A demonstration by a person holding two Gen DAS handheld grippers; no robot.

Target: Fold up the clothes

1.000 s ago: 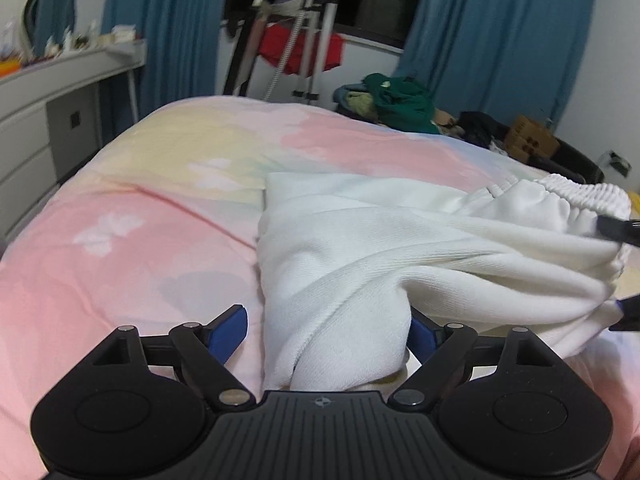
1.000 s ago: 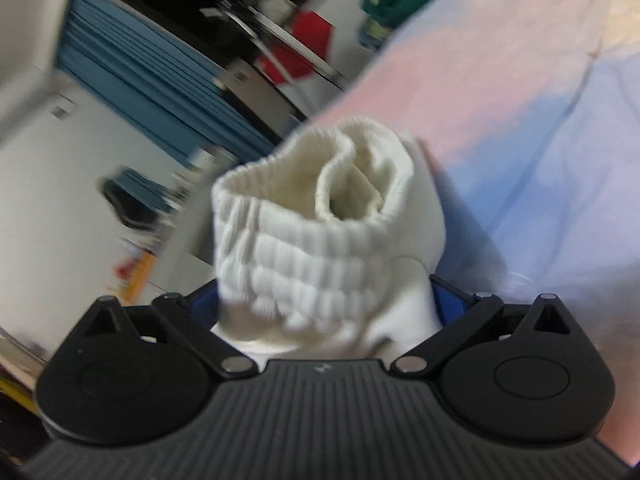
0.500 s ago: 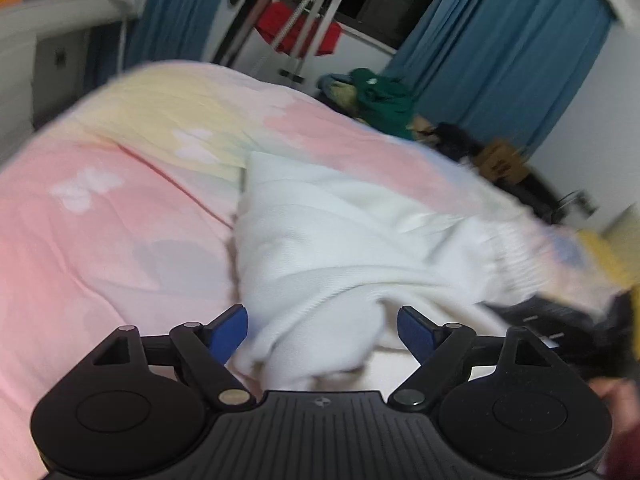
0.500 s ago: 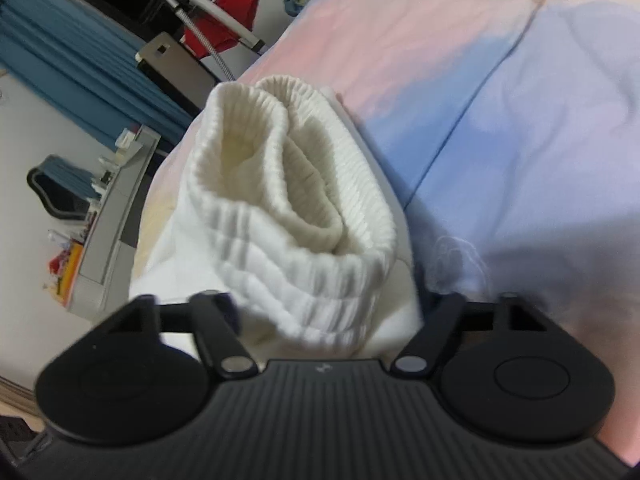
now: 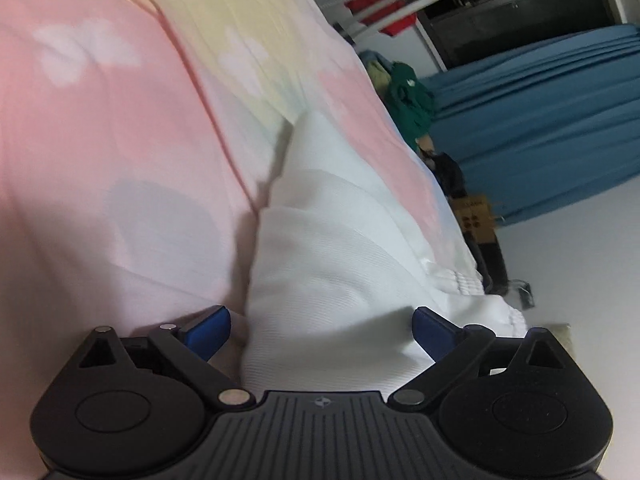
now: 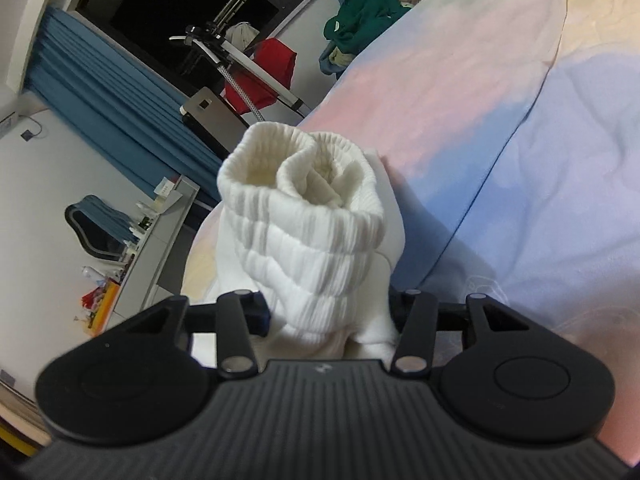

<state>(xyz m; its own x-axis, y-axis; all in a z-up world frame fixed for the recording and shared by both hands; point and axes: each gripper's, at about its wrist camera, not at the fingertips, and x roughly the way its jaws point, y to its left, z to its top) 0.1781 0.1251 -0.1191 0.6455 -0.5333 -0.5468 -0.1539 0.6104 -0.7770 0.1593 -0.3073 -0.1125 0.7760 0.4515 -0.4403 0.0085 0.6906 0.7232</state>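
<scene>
A white garment (image 5: 340, 256) lies crumpled on the pastel bedspread (image 5: 132, 148). My left gripper (image 5: 320, 332) sits low at its near end. Its jaws are opening, and the blue pads (image 5: 208, 330) stand wide on either side of the cloth without pressing it. In the right wrist view the garment's ribbed elastic waistband (image 6: 304, 216) stands bunched upright. My right gripper (image 6: 328, 312) is closing on it, and the cloth is pinched narrow between the fingers. Fabric hides the right-hand pad.
The bedspread (image 6: 540, 160) stretches away pink, yellow and blue. Beyond its far edge are a pile of green clothes (image 5: 410, 100), a drying rack with a red garment (image 6: 268, 76), blue curtains (image 5: 540, 120) and a cardboard box (image 5: 476, 220). A cluttered desk (image 6: 160, 232) stands at the left.
The left gripper rolled and dropped closer to the garment, and its pads spread wider. The right gripper's fingers drew in from wide apart onto the bunched waistband.
</scene>
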